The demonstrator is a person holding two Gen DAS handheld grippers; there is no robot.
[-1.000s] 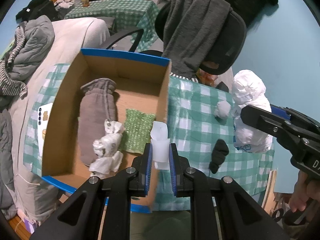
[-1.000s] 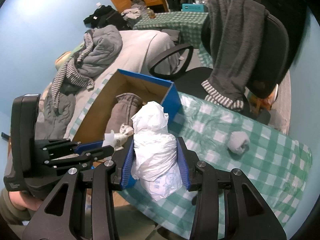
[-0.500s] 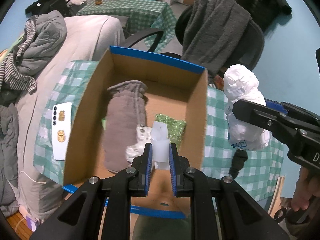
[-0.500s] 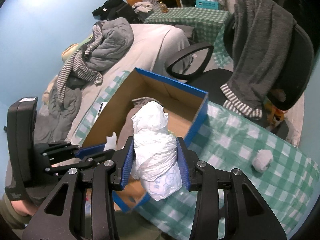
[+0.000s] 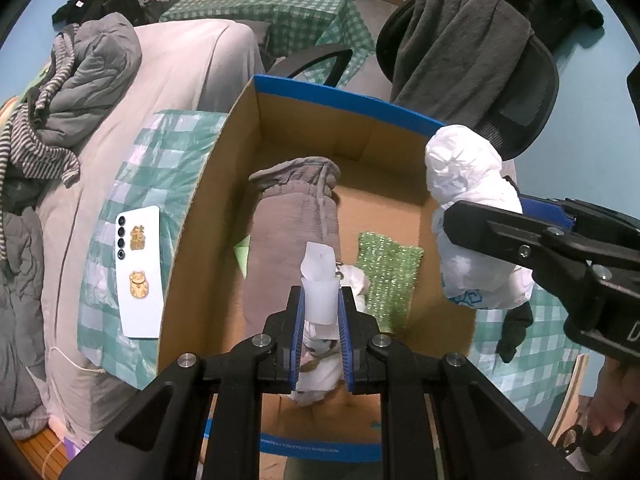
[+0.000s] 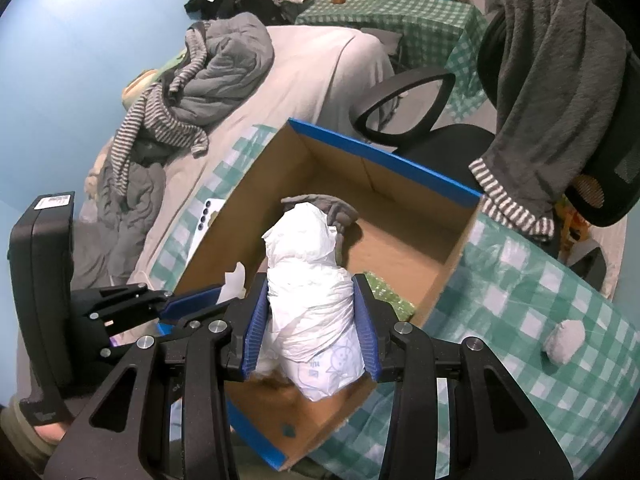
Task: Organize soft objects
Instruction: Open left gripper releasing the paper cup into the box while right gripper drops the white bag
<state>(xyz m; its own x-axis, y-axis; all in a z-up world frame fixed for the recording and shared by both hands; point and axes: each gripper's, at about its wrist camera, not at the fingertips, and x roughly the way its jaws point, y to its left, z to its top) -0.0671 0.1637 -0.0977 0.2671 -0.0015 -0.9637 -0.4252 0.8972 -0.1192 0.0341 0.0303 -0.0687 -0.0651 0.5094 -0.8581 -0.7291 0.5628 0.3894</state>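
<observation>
Cardboard box point(image 5: 224, 184) lies below both grippers: left gripper point(image 5: 320, 334) pinches a small white folded piece point(image 5: 319, 280) narrowly over its near end, while right gripper point(image 6: 312, 320) clamps a white plastic bundle point(image 6: 312, 296) above the box's right side.

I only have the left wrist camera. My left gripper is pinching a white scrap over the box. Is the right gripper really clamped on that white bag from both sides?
Observer: Yes. In the right wrist view the right gripper has both blue pads pressed against the sides of the white bag.
Operator: Anything lying on the tablecloth that I can't see?
Observer: A pale grey balled-up thing lies on the checked cloth, to the right of the box and apart from it.
</observation>
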